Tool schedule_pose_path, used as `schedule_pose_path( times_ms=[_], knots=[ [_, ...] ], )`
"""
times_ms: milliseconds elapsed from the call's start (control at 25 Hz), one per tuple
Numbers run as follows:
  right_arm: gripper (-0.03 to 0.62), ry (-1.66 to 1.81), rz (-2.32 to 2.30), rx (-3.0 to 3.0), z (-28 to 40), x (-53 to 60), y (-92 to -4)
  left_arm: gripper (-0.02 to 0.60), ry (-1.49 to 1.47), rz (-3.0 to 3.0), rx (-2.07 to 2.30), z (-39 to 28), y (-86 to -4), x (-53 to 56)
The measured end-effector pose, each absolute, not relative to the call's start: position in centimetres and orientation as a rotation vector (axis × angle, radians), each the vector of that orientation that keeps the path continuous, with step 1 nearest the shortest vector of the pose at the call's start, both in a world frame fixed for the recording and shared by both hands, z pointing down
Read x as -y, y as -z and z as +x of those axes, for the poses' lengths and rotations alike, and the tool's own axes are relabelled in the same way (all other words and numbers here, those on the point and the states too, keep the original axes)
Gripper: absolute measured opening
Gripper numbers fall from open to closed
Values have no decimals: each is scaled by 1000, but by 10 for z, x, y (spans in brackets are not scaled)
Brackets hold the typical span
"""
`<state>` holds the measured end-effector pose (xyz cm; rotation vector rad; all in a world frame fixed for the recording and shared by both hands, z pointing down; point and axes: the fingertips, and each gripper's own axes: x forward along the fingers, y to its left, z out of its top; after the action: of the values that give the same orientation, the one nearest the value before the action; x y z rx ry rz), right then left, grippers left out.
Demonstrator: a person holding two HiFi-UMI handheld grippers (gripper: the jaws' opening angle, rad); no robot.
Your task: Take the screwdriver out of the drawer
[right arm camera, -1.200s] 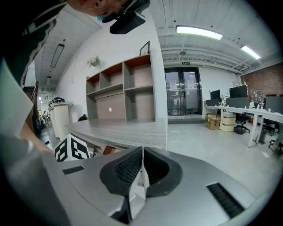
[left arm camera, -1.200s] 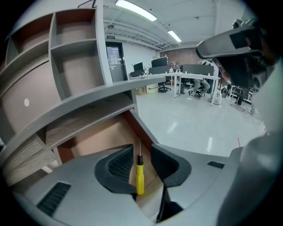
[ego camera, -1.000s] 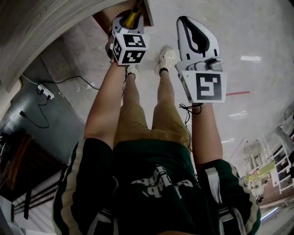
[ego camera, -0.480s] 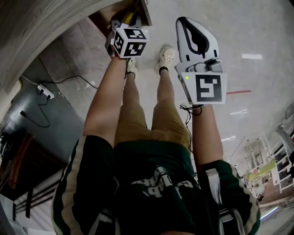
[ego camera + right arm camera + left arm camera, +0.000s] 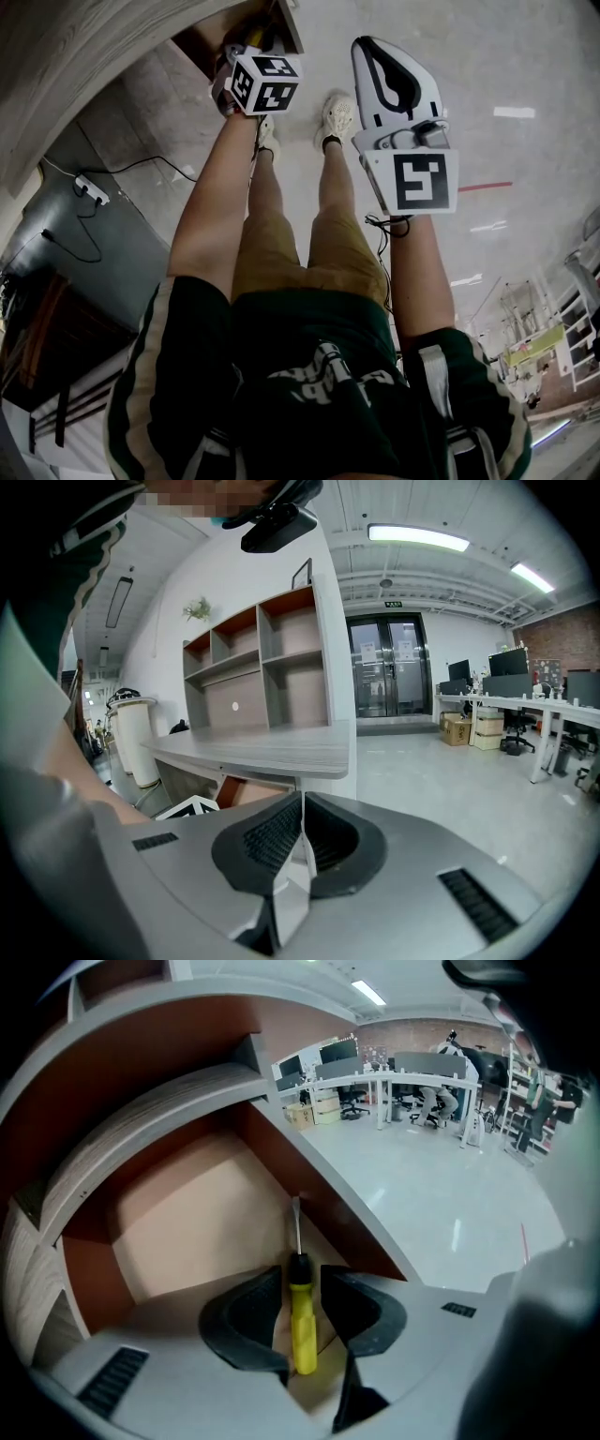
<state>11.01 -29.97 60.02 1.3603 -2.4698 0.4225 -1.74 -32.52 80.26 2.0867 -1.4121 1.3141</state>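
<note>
Two claws: my left gripper (image 5: 300,1281) nearer, jaws apart astride screwdriver (image 5: 301,1326) handle, shaft running far into drawer (image 5: 187,1227); right gripper (image 5: 302,808) closed, empty.

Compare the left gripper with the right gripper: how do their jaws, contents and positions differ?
The left gripper has its jaws apart; the right gripper has them together. The left gripper has the yellow screwdriver between its jaws; the right gripper holds nothing. The left gripper points into the drawer; the right gripper is outside it, above the floor. Both carry a marker cube.
</note>
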Motion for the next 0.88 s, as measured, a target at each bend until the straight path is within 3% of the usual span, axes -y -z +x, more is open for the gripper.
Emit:
schedule_pose_path(
  times_ms=[160,280,880],
  knots=[
    [35,-427,1371,2465,110,300,-602,138,-1316,2063,1435,-24,-806,326],
    [35,-420,1366,2469,110,300,-601,87,-1329,2050,1465,-29,-804,326],
    [35,-414,1375,2481,110,300,-592,84,-1303,2060,1422,-28,-799,323]
  ],
)
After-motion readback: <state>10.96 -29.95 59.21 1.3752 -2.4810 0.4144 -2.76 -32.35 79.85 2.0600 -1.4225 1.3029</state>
